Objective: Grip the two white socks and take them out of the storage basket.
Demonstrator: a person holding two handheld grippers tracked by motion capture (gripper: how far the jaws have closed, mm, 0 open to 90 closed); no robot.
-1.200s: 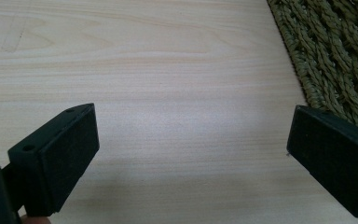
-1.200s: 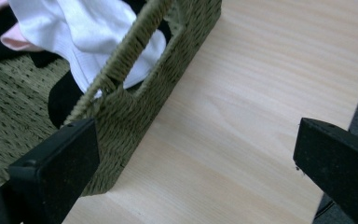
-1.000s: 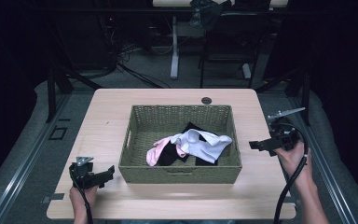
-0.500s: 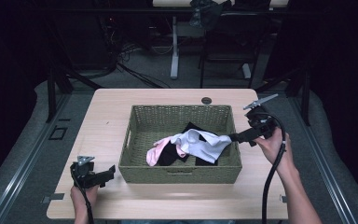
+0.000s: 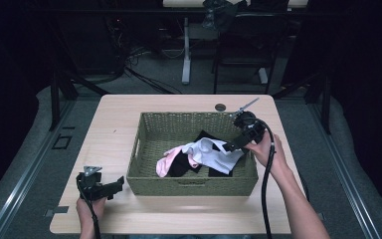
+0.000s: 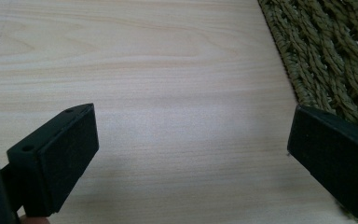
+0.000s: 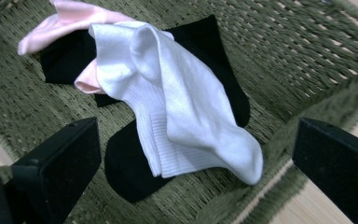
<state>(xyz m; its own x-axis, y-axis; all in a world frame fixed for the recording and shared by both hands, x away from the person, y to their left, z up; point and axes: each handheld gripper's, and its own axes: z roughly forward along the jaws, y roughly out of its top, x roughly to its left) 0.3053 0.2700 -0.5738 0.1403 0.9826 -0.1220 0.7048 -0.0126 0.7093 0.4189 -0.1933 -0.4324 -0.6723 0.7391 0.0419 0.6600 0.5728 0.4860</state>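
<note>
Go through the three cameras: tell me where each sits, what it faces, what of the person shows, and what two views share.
High view: fixed above the person's side, looking forward and down on the table; both forearms, left claw, right claw.
Left gripper view: rides the left claw, low over bare tabletop, wicker basket at its edge; open jaws.
Right gripper view: rides the right claw, facing into the basket at the white sock; open jaws.
Shared: high and right gripper views both show the white sock.

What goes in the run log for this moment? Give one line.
right gripper: open, over white sock | left gripper: open, on table | socks in basket
</note>
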